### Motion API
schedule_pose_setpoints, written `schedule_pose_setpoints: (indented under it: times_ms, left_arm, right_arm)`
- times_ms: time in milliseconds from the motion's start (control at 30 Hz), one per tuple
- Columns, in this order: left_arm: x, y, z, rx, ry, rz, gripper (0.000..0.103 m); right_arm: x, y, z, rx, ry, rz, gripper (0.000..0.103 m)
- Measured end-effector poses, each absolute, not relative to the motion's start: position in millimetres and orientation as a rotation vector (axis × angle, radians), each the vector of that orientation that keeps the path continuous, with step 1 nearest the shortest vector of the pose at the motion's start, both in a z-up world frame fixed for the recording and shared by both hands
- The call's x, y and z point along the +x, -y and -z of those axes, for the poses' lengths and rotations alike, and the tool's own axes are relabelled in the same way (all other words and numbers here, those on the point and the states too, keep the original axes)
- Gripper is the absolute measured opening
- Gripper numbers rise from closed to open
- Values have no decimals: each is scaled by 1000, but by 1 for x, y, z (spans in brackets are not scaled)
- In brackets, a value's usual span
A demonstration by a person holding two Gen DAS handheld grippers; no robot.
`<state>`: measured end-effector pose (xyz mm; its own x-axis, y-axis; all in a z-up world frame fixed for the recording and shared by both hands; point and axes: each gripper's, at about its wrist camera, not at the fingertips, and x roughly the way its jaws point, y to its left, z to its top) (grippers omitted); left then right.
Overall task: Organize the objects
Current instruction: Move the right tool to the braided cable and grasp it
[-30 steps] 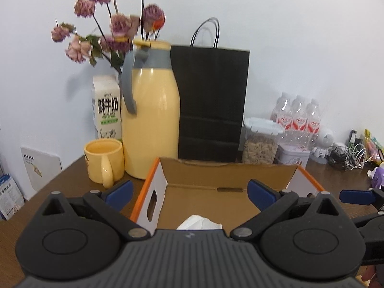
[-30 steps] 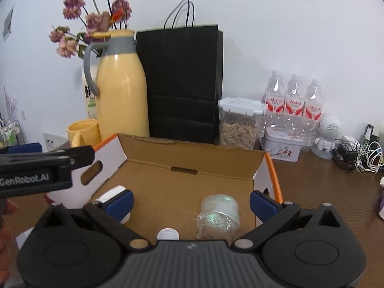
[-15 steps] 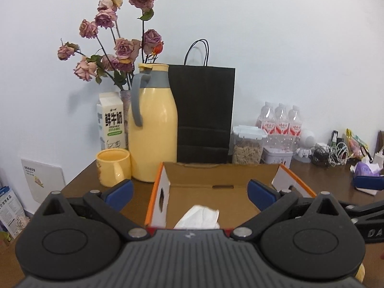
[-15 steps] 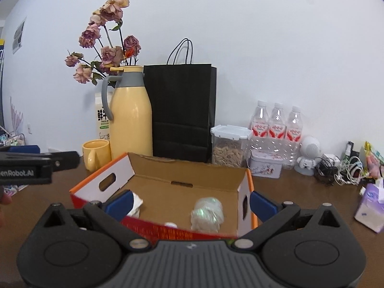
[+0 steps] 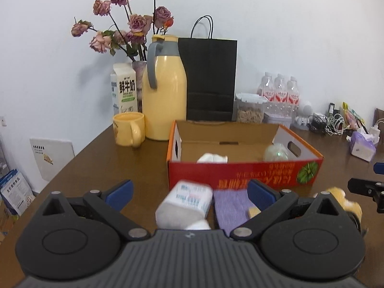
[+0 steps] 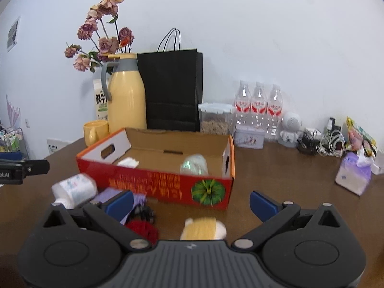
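Tissue roll [image 5: 184, 202] before box [image 5: 242, 174]

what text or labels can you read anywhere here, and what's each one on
"鲜牛奶": white milk carton beside the yellow thermos jug.
"AI", start cut off: black left gripper seen at the right camera's edge.
Upside-down yellow print on the red cardboard box: too blurred.
Red water bottle labels: too small.
Toilet roll wrapper: blurred.

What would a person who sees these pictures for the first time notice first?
Probably the red cardboard box, open at the middle of the brown table, with a white tissue and a clear wrapped bundle inside. Behind it, a tall yellow thermos jug stands beside a black paper bag, under dried pink roses. In front of the box lie loose things, such as a toilet paper roll and a yellow plush toy.
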<state>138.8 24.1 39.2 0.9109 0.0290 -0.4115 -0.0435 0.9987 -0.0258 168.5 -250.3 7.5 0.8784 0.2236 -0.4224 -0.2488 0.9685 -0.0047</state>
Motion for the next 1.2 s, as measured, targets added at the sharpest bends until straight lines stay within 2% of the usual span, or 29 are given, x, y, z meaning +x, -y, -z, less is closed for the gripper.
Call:
schedule_pose_setpoints:
  times_ms: [533,1200]
  left_arm:
    - [87,-37,-6,-70,-494,-80,103]
    - [82,-41,9,-98,-528,-35,103]
  right_arm:
    - [104,258,34,-57,-541,-323,103]
    - [128,201,62,-193,-588,-253,103]
